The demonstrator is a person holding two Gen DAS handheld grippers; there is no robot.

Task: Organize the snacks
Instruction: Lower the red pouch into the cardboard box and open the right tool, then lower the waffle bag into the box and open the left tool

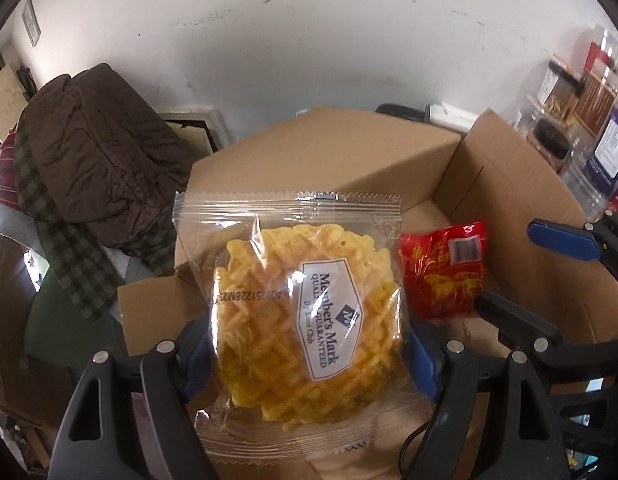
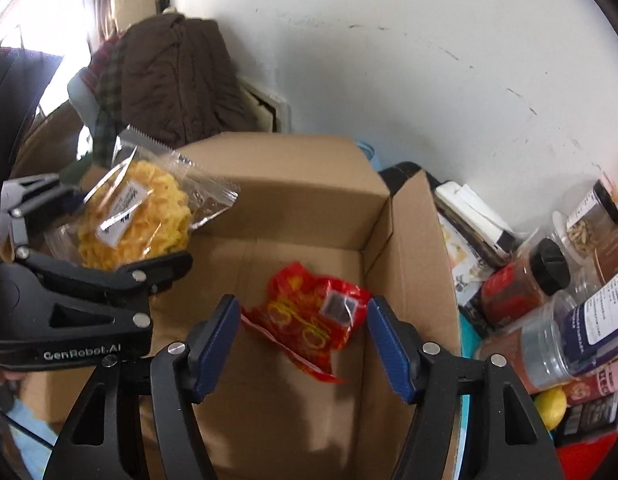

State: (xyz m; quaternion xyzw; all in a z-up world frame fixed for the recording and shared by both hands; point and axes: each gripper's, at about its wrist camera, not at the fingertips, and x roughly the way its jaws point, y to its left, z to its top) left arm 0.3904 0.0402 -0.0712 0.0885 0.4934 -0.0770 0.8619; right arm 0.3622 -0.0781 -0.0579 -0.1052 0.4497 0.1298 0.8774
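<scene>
White wall forms the background, with a heap of brown clothing (image 1: 101, 152) to one side and a row of spice jars (image 2: 549, 300) to the other. An open cardboard box (image 2: 293, 184) stands between them; what carries it cannot be told.

**Done so far.** One snack, a red packet (image 2: 313, 316), lies on the box floor, near the right-hand wall. No other snack is seen inside the box.

**In hand.** A clear bag of yellow noodle crackers (image 1: 301, 312) is gripped by the left tool (image 1: 309, 360), the pads pressed against both sides of the bag. The bag is held above the left part of the box, clear of the floor, and is not yet set down.

**Right tool.** The right tool (image 2: 301, 344) is seen with its jaws apart and nothing pressed between them. The red packet lies below and beyond the gap, untouched as far as can be judged; whether it was just let go or is to be picked up cannot be told.

**Left to do.** The cracker bag is judged to be the next item for placing beside the red packet. Whether further snacks wait outside the box is not shown.
</scene>
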